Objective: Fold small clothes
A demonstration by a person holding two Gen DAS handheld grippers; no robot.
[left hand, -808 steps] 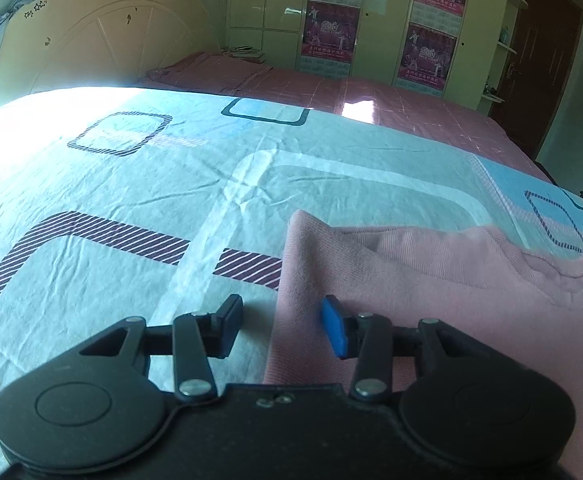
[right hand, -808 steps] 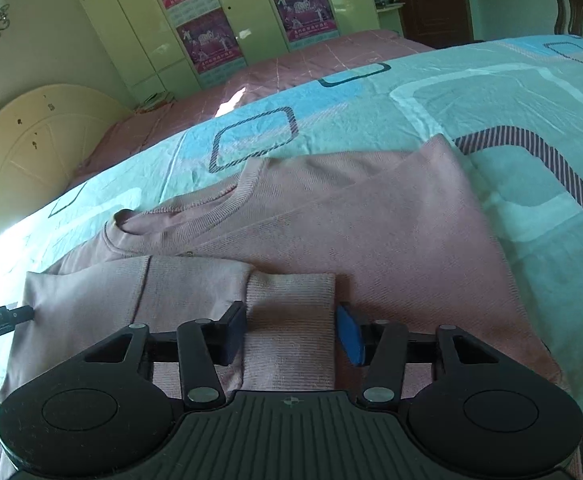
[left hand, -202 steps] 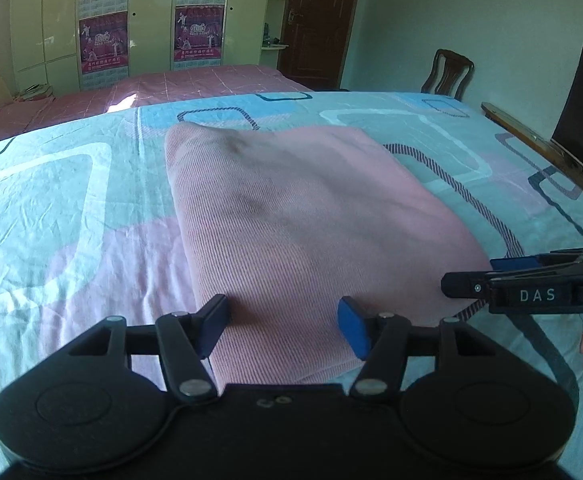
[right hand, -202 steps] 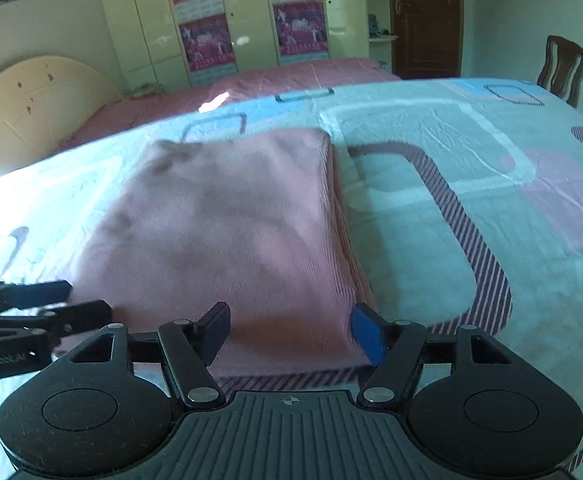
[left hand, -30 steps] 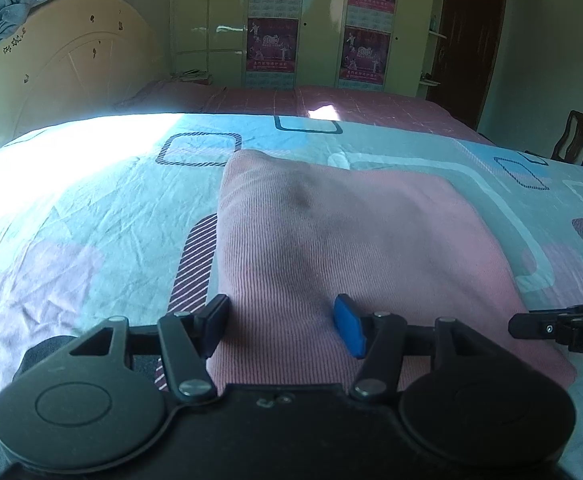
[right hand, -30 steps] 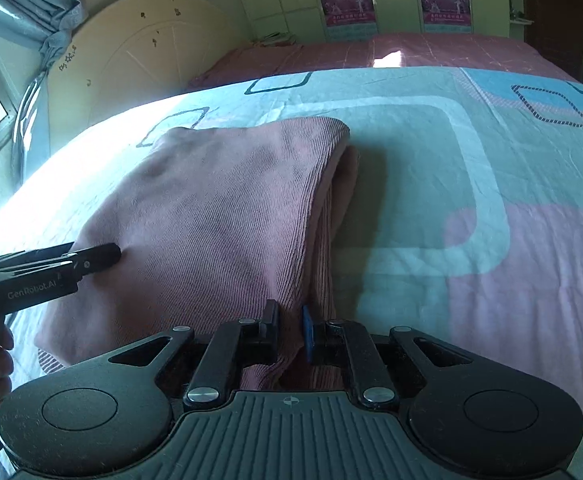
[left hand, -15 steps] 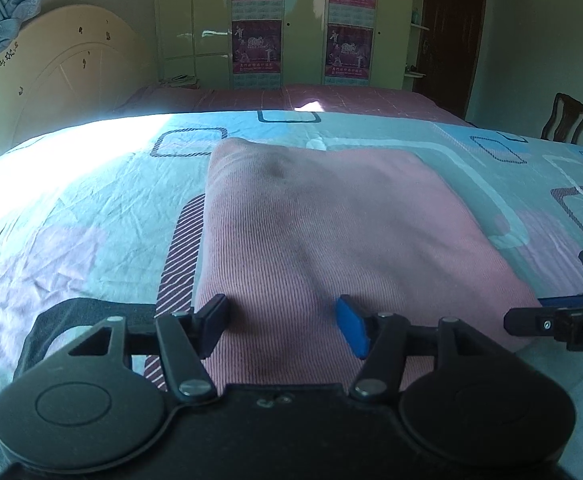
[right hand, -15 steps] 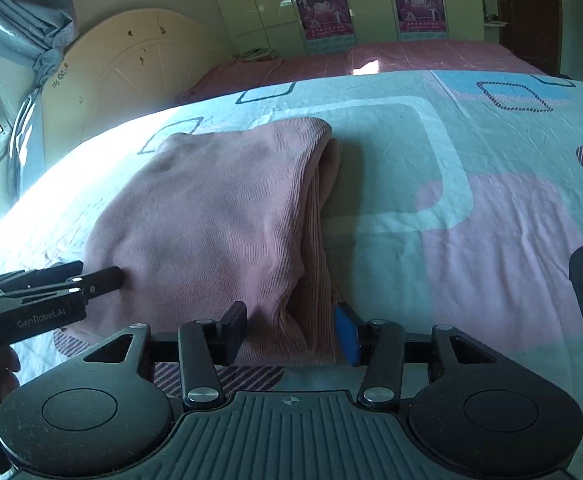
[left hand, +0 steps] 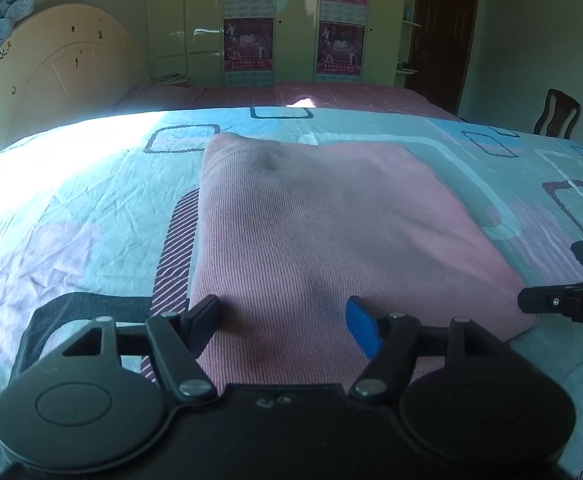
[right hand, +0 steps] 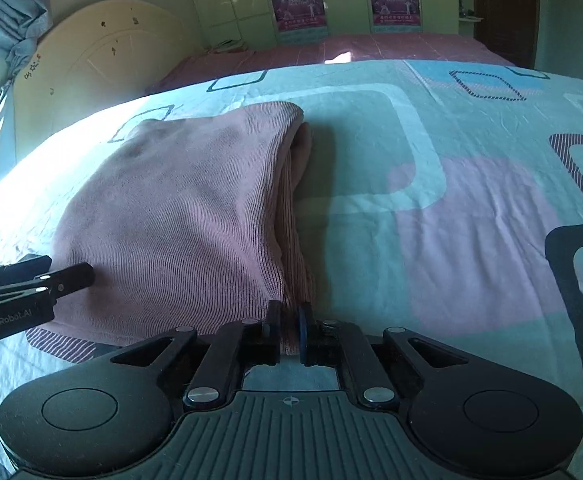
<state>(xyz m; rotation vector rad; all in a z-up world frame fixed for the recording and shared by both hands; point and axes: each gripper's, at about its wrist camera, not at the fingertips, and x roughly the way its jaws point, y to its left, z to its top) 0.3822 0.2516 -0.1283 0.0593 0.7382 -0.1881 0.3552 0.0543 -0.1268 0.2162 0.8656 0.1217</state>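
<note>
Left wrist view: folded pink knit sweater (left hand: 323, 232) lies flat on the patterned bedsheet (left hand: 71, 216); left gripper (left hand: 283, 320) spread over its near edge, jaws just widened, pads not pressing the cloth. The right gripper's tip at the right edge reads "DA". Right wrist view: right gripper (right hand: 290, 330), jaws just closed, pinches the sweater's near corner; left gripper body reads "GenRobot.AI".

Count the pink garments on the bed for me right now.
1. A single folded pink sweater lies on the patterned bedsheet. The right gripper pinches its near right corner; the left gripper is open over its near edge. Nothing else pink shows.
</note>
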